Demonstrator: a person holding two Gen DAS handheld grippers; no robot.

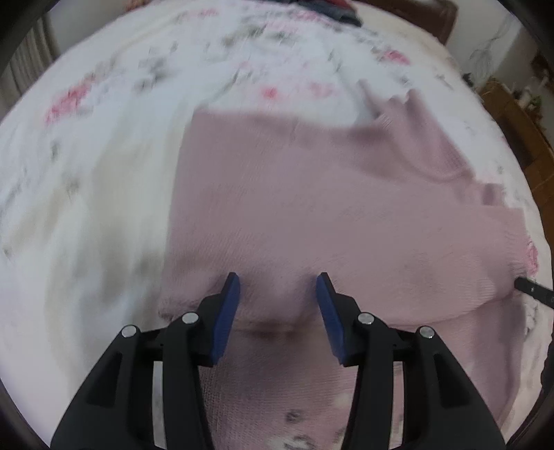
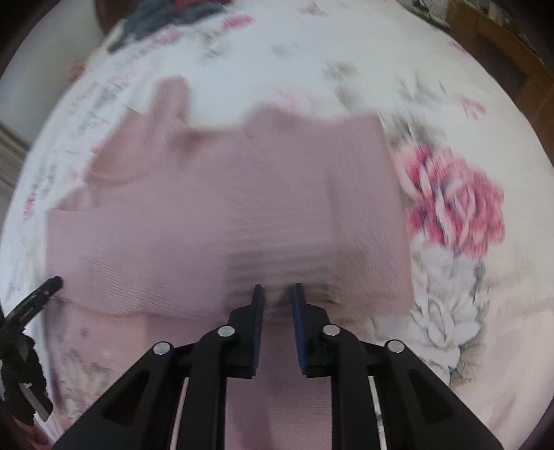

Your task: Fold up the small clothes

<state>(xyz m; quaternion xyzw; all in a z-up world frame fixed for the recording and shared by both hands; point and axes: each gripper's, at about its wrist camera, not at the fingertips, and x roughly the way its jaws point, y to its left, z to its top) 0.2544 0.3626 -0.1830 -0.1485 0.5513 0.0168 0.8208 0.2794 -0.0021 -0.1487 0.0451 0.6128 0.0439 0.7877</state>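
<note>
Pink knit top [image 1: 311, 207] lies spread on the bed [image 1: 104, 138], over a white floral bedspread; both views blurred. It looks part-folded: a doubled near edge sits on a lower layer of the same knit, and a strap or sleeve end sticks up at the far side. Judged soft, light and limp, with a ribbed, grippy weave; it will sag and stretch from any pinch point, so best taken at an edge or corner through both layers, not mid-panel. Left tongs [image 1: 277, 287] stand wide apart, nothing between the pads, poised over the near folded edge just right of the top's left corner; cannot tell if the tips touch the cloth. Right tongs [image 2: 277, 294] are drawn narrow, a slim gap remaining, tips at the same near edge toward the top's right side; fabric seems bunched at the tips, but blur hides whether they pinch it. Each view catches the other tongs at its rim, so the pair flank that edge. Dark clothes [image 2: 166, 17] lie well apart at the bed's far end.
</note>
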